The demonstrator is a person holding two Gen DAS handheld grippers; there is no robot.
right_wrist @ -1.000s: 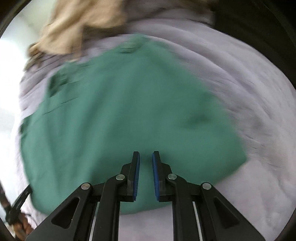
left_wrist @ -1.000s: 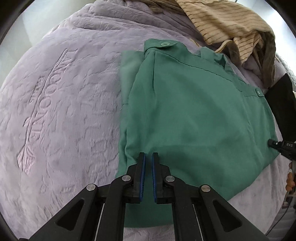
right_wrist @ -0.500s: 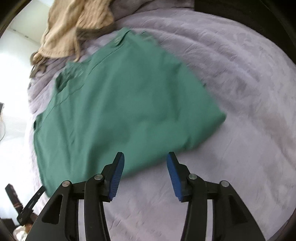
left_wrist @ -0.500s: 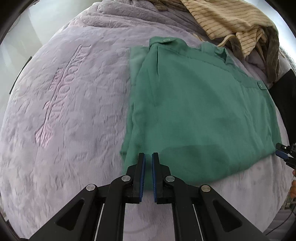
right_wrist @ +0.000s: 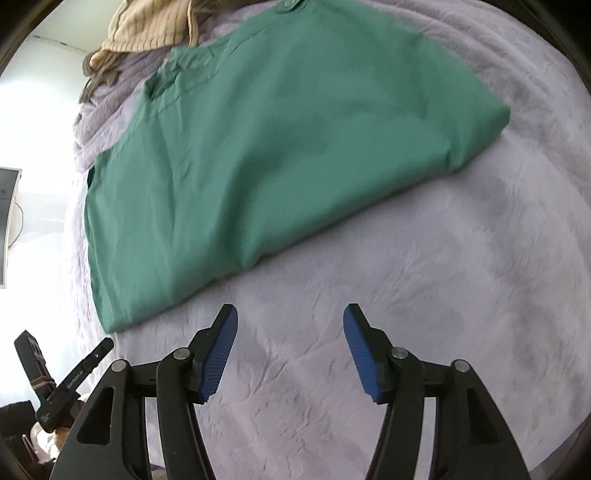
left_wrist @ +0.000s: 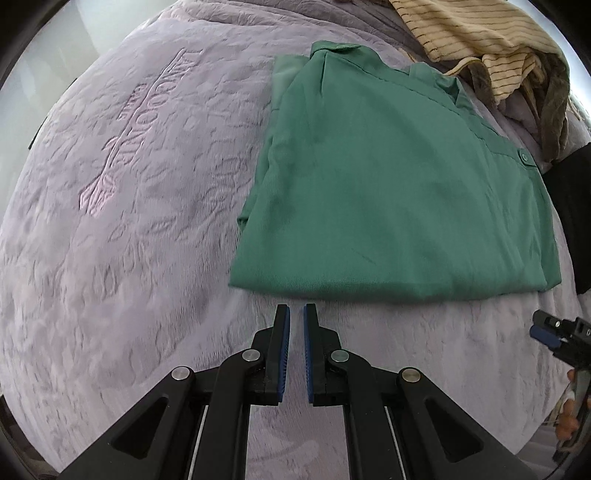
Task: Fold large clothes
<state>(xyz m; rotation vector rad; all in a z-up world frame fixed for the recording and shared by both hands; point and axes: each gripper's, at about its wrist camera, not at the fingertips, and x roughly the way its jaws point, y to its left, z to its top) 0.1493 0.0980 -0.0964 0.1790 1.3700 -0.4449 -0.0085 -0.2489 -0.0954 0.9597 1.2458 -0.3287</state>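
A green buttoned garment (left_wrist: 399,184) lies folded flat into a rectangle on the lilac bedspread (left_wrist: 140,206). It also shows in the right wrist view (right_wrist: 266,147). My left gripper (left_wrist: 296,314) is shut and empty, just short of the garment's near folded edge, over bare bedspread. My right gripper (right_wrist: 290,321) is open and empty, a short way back from the garment's near edge. The right gripper's tip (left_wrist: 546,328) shows at the right edge of the left wrist view.
A beige striped garment (left_wrist: 480,40) lies crumpled with brown cloth beyond the green one's far edge; it also shows in the right wrist view (right_wrist: 155,26). Embossed lettering (left_wrist: 147,110) marks the bedspread on the left. The other handle (right_wrist: 74,384) shows at lower left.
Both grippers have drawn back off the green garment toward its near edge. The right gripper opened from shut to wide. The left stayed shut.
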